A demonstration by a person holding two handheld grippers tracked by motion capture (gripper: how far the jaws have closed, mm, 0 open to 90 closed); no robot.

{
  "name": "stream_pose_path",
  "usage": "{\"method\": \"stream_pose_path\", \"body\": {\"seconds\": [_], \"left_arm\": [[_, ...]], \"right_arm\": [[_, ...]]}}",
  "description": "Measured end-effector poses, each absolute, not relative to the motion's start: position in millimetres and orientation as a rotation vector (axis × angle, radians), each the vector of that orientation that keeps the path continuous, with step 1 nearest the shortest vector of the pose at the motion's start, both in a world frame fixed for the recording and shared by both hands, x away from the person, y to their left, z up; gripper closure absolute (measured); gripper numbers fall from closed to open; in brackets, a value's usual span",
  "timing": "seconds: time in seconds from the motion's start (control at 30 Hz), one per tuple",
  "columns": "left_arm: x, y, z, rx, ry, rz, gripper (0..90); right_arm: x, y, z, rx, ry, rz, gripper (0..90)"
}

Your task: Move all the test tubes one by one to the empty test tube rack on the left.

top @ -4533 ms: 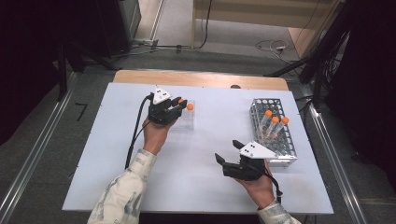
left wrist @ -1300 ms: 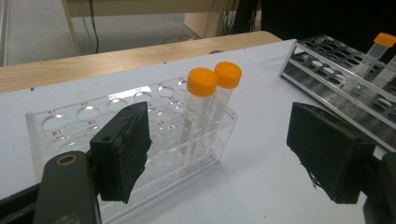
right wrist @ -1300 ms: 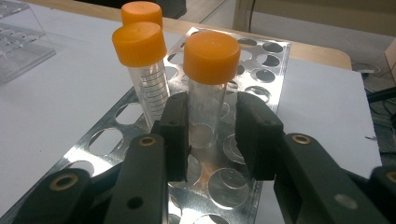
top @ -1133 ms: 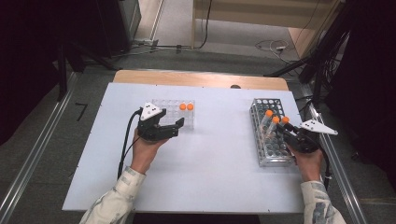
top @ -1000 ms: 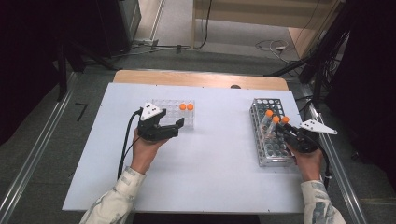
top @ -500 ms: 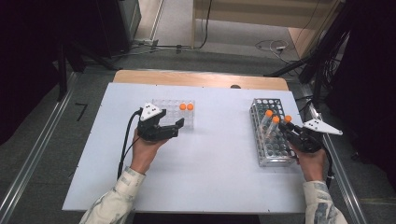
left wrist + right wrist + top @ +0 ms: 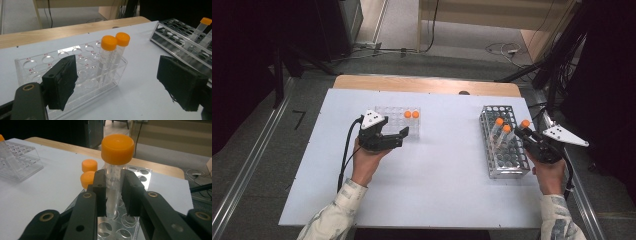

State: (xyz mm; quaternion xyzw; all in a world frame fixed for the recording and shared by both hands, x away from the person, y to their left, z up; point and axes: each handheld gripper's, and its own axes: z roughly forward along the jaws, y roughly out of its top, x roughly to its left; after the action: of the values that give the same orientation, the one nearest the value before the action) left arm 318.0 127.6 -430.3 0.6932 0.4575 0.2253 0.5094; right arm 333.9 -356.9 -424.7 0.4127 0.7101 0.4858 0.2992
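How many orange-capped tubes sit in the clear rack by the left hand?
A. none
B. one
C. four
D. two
D: two tubes stand side by side at one end of the clear rack; its other holes are empty.

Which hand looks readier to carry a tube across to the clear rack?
The right: its fingers already clamp an orange-capped tube above the metal rack. The left gripper is open, empty, beside the clear rack.
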Motion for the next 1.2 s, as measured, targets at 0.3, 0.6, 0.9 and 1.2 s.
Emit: {"method": "stream_pose_path", "body": {"seconds": [0.3,0.6,0.9,1.2], "left_arm": [[317,128,-430,1.676,1.095,0.569,14.5],[315,130,-428,1.669,1.086,0.589,14.5],[315,129,-429,1.681,1.079,0.595,14.6],[313,125,-428,1.683,1.064,0.576,15.9]], "right_arm": [[320,-358,-408,1.091,1.848,1.306,72.3],[299,-353,-397,1.107,1.871,1.300,72.3],[287,-327,-388,1.038,1.941,1.363,72.3],[286,-280,-394,0.938,2.077,1.388,72.3]]}}
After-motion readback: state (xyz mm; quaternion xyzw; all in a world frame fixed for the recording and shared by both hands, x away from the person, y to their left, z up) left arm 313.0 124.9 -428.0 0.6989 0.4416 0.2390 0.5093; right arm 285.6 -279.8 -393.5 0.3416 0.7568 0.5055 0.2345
